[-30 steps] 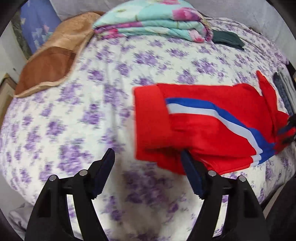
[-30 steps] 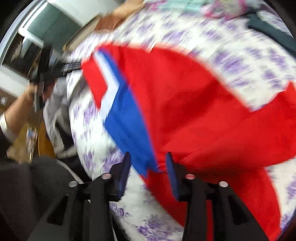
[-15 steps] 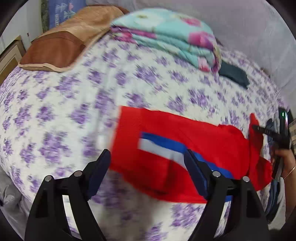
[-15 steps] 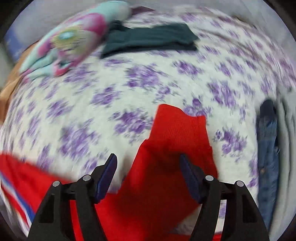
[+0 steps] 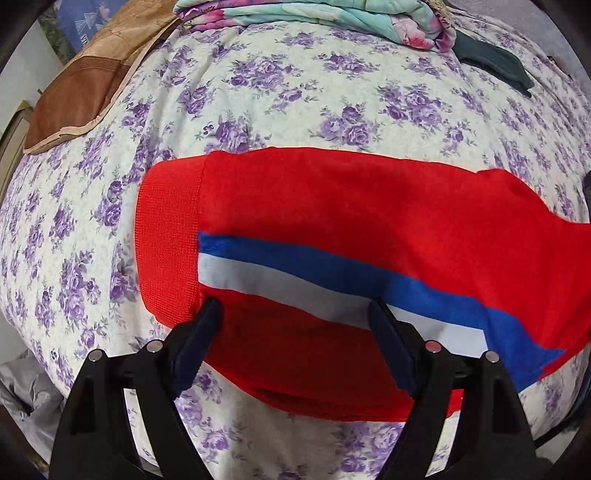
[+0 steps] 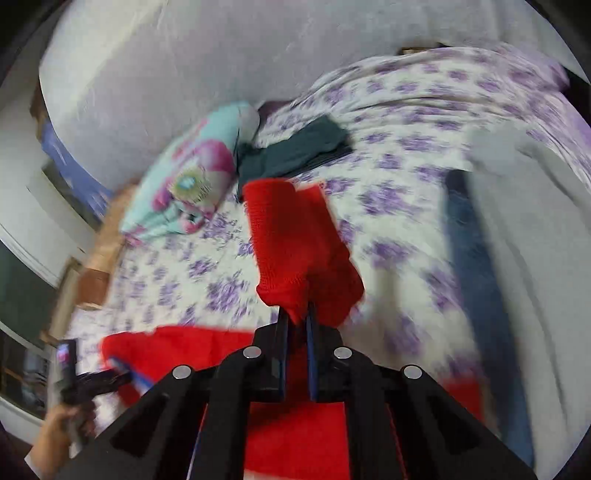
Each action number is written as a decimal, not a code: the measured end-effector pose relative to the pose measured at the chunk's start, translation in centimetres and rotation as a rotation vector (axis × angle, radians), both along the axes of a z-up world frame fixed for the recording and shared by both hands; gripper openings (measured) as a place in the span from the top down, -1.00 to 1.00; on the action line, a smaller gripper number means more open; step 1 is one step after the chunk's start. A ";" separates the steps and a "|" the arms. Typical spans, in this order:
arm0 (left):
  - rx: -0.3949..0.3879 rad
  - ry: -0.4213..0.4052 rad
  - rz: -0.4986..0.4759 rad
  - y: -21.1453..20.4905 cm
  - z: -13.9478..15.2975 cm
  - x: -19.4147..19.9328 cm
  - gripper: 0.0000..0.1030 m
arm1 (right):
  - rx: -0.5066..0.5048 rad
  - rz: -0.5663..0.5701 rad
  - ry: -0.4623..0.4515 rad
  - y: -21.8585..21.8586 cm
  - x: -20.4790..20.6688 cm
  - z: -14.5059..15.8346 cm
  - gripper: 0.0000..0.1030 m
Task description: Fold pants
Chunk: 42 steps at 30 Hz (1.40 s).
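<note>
Red pants [image 5: 332,206] with a blue and white side stripe lie flat across the flowered bed sheet [image 5: 258,92], their ribbed band to the left. My left gripper [image 5: 294,308] hovers open over their near edge beside the band, pads apart from the cloth. In the right wrist view my right gripper [image 6: 296,314] is shut on a ribbed red end of the pants [image 6: 291,240], which stands up above the jaws, lifted off the bed. The rest of the red cloth [image 6: 184,350] trails below. A hand holding the left gripper [image 6: 92,380] shows at the lower left, blurred.
A folded floral quilt [image 5: 314,14] and a dark green garment [image 5: 495,62] lie at the far side of the bed. A brown pillow [image 5: 81,96] sits at the far left. Blue jeans [image 6: 476,258] and grey cloth [image 6: 524,206] lie to the right.
My right gripper went from open over the red end to shut on it and raised it, swinging toward the wall. My left gripper sank closer over the pants by the ribbed band.
</note>
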State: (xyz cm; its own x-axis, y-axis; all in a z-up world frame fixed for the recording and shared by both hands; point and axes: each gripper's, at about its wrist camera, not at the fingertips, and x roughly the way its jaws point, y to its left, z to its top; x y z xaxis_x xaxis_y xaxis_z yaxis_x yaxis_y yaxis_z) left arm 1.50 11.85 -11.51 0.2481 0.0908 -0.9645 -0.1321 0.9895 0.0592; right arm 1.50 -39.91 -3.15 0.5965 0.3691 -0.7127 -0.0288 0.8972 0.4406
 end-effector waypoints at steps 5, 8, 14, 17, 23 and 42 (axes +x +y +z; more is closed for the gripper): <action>0.013 0.016 -0.064 -0.1 -0.2 -0.3 -0.54 | 0.096 -0.096 0.190 -5.5 -5.0 -7.5 0.80; 0.026 0.034 -0.095 -0.5 -0.4 -0.2 -0.54 | 0.108 -0.134 0.293 -6.8 -6.5 -12.3 0.62; -0.007 0.026 -0.092 0.0 0.8 -0.5 -0.54 | 0.002 -0.107 0.202 -6.2 -7.4 -7.7 -0.01; -0.032 0.001 -0.074 -0.1 1.7 -1.1 -0.66 | 0.025 -0.147 0.189 -7.1 -6.4 -7.2 -0.18; 0.002 -0.003 -0.077 0.2 0.5 -2.0 -0.69 | -0.139 -0.175 0.368 -7.4 -4.5 -9.1 0.56; -0.002 -0.084 0.058 -0.4 1.3 -1.1 -0.76 | -0.253 0.629 -0.015 25.5 10.2 -5.8 0.13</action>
State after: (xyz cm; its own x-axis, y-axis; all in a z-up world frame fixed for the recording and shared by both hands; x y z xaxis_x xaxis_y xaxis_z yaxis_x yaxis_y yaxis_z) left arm 0.37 11.42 -10.21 0.3228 0.1055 -0.9406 -0.1938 0.9801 0.0434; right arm 11.73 -14.41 -8.94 0.3338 0.4717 -0.8161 -0.5834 0.7834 0.2142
